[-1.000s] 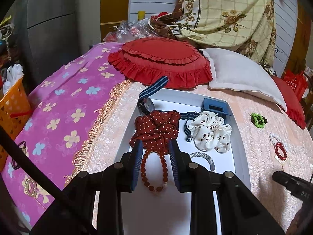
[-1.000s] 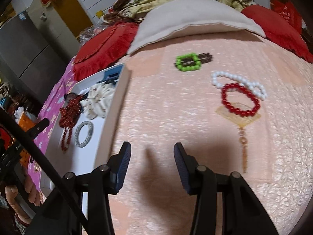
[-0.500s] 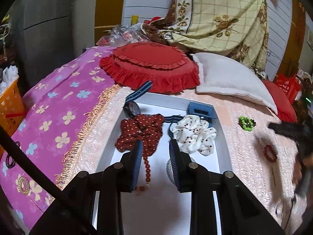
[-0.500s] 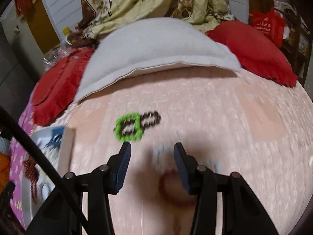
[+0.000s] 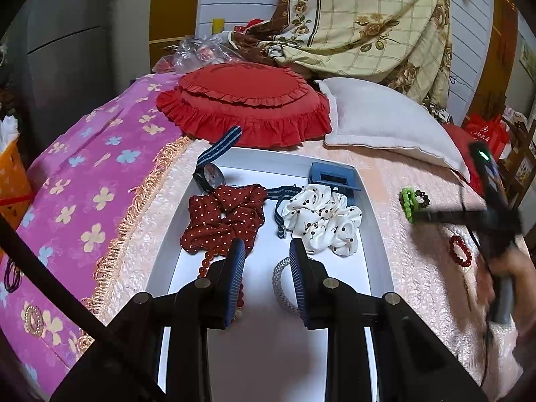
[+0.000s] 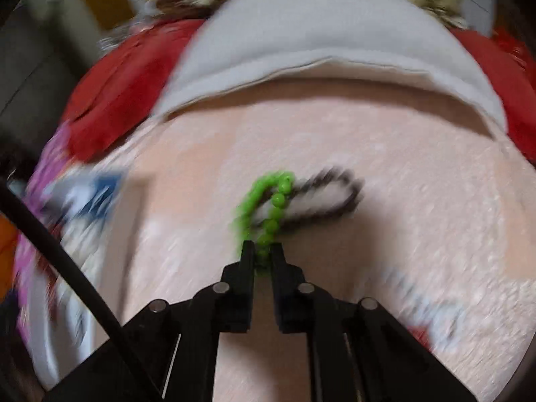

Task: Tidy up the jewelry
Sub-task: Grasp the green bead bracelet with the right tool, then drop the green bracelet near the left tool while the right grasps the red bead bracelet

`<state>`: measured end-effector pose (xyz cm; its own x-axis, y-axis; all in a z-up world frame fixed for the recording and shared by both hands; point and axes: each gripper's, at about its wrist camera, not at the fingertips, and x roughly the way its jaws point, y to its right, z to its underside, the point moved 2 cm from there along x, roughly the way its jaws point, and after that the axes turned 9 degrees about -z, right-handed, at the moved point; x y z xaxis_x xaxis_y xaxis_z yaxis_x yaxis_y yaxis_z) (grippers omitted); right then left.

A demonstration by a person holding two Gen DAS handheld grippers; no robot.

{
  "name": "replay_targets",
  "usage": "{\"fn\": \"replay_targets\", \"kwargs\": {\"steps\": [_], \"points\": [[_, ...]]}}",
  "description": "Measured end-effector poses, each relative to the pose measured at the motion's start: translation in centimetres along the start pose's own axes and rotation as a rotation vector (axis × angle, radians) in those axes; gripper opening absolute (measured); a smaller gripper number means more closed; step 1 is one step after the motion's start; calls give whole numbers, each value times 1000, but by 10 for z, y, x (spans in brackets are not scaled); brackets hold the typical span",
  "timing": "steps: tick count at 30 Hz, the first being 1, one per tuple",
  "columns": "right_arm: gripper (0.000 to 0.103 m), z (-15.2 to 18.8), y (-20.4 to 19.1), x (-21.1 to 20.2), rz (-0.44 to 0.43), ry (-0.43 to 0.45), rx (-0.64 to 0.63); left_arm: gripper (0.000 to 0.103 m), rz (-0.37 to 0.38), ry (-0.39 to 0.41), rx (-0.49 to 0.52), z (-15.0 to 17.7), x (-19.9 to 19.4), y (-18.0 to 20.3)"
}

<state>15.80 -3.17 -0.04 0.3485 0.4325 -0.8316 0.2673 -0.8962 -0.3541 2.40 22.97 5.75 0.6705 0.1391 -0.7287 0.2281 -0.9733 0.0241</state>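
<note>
The green bead bracelet (image 6: pixel 268 207) is pinched at its near end by the right claw (image 6: pixel 262 256), whose jaws have just been closing. The dark bracelet (image 6: pixel 330 197) just ahead seems tangled and may be dragged along. The left claw (image 5: pixel 266 251) is held part-spread, empty, over the tray (image 5: pixel 375 234).

White panelled wall (image 5: pixel 234 6) behind; grey cabinet (image 5: pixel 67 50) left.

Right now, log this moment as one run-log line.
right tongs: closed on green bead bracelet, jaws just closed | left tongs: open, empty, over white tray | dark bracelet: on bedspread
</note>
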Motion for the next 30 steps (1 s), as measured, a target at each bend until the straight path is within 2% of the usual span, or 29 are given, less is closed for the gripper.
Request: {"fn": "replay_targets", "kwargs": {"steps": [4, 7, 9, 10, 11, 13, 18, 21, 24, 30], "points": [[9, 73, -29, -19, -129, -116, -76, 16, -8, 1, 0, 2, -2, 0], [10, 118, -34, -42, -135, -137, -108, 16, 10, 3, 4, 5, -7, 4], [25, 139, -27, -62, -105, -122, -100, 16, 29, 8, 17, 7, -13, 10], [41, 147, -21, -72, -86, -102, -87, 16, 47, 7, 21, 9, -17, 14], [50, 155, -11, -88, -58, -55, -70, 16, 70, 5, 25, 11, -22, 18], [50, 162, 5, -107, -28, 2, -41, 16, 127, -8, 35, 15, -33, 33], [50, 161, 58, -134, -5, 108, 80, 16, 245, -71, 129, 31, -55, 90], [50, 141, 78, -131, 11, 167, 113, 16, 260, -95, 214, 48, -60, 129], [50, 117, 89, -116, 31, 199, 130, 16, 275, -145, 250, 59, -52, 156], [48, 85, 100, -79, 59, 204, 166, 16, 236, -223, 254, 66, -30, 165]]}}
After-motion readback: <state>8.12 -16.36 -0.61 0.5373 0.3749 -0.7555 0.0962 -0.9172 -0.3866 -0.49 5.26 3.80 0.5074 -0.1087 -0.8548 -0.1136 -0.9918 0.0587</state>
